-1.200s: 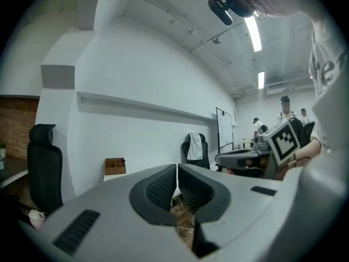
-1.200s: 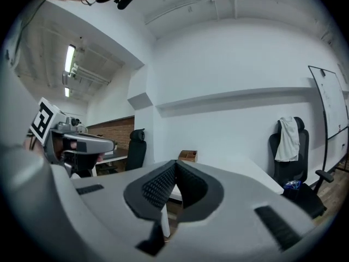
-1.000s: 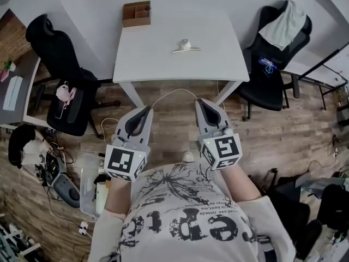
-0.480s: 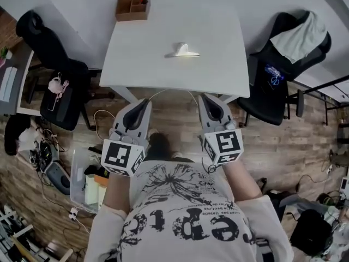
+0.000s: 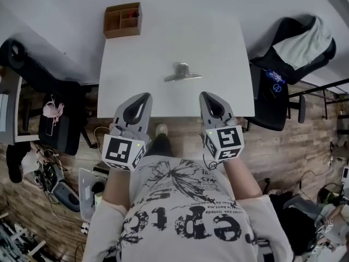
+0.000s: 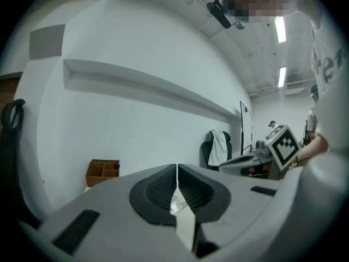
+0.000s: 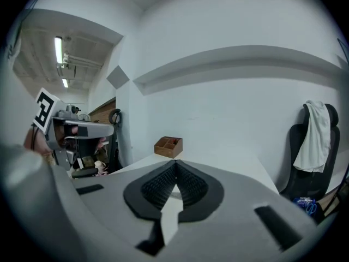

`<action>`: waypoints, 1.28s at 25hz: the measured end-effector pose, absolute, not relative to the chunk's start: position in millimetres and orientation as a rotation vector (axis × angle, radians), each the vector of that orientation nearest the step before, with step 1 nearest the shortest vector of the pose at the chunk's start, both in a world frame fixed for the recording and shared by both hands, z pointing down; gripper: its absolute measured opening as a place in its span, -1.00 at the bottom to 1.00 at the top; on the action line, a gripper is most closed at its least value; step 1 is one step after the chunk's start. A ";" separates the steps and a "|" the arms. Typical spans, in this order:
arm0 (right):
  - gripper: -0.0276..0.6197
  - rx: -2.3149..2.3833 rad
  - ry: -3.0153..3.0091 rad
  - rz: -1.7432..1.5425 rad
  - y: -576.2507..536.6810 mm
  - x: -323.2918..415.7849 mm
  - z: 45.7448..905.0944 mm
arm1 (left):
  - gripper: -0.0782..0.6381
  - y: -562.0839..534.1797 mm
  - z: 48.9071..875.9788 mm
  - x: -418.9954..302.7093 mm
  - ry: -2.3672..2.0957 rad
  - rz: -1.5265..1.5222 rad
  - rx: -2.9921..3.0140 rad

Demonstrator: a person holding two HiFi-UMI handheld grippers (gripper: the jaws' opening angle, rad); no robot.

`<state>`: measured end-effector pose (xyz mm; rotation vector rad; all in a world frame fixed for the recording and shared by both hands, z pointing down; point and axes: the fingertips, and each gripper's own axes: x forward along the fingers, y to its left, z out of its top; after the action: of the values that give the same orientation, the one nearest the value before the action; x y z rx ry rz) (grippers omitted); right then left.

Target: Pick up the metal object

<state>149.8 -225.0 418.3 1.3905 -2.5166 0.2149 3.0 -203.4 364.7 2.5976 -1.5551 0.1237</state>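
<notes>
A shiny metal clip-like object (image 5: pixel 182 73) lies near the middle of the white table (image 5: pixel 218 42). My left gripper (image 5: pixel 141 98) hovers over the table's near edge, left of the object and short of it. The right gripper (image 5: pixel 205 96) hangs level with it, just right of the object. Both are shut with nothing between the jaws. In the left gripper view the closed jaws (image 6: pixel 176 168) hide most of the table; a sliver of the metal object (image 6: pixel 175 203) shows through the gap. The right gripper view shows closed jaws (image 7: pixel 175 164) meeting at the tips.
A brown wooden compartment box (image 5: pixel 122 19) sits at the table's far left corner, also seen as the box (image 6: pixel 101 171) and the box (image 7: pixel 168 146). Black office chairs stand left (image 5: pixel 52 119) and right (image 5: pixel 294 53) of the table, the right one draped with a white cloth. Clutter and cables lie on the floor at left.
The view has moved forward toward the table. Both grippers, formerly over the floor in front of it, now reach its near edge, closer to the metal object. Jaws stayed shut.
</notes>
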 end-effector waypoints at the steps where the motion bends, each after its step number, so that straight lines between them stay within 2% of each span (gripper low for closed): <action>1: -0.95 1.399 -2.510 0.224 -239.5 143.5 419.4 | -0.75 -217.5 366.9 -1.1 -1.535 0.115 2.609; 12: -0.93 1.399 -2.369 0.352 -346.4 102.7 479.4 | -0.75 -327.2 396.8 -39.8 -1.424 0.082 2.623; 17: -0.60 1.327 -2.282 0.458 -369.6 95.0 531.1 | -0.75 -355.6 417.6 -45.8 -1.389 0.072 2.633; 20: -0.28 1.293 -2.207 0.514 -379.2 94.2 568.2 | -0.75 -366.6 429.8 -48.0 -1.373 0.093 2.625; 24: -0.04 1.277 -2.108 0.604 -390.0 99.1 610.3 | -0.75 -377.7 446.3 -50.1 -1.361 0.134 2.607; 27: 0.05 1.267 -2.036 0.664 -396.5 102.8 633.0 | -0.75 -382.5 459.8 -51.3 -1.347 0.156 2.589; 32: 0.06 1.238 -1.951 0.728 -405.7 103.0 655.7 | -0.75 -389.8 474.4 -55.0 -1.324 0.188 2.569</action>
<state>103.0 -405.7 655.7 1.2385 -1.9506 0.7283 -55.0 -389.8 474.4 2.5687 -1.3239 0.1881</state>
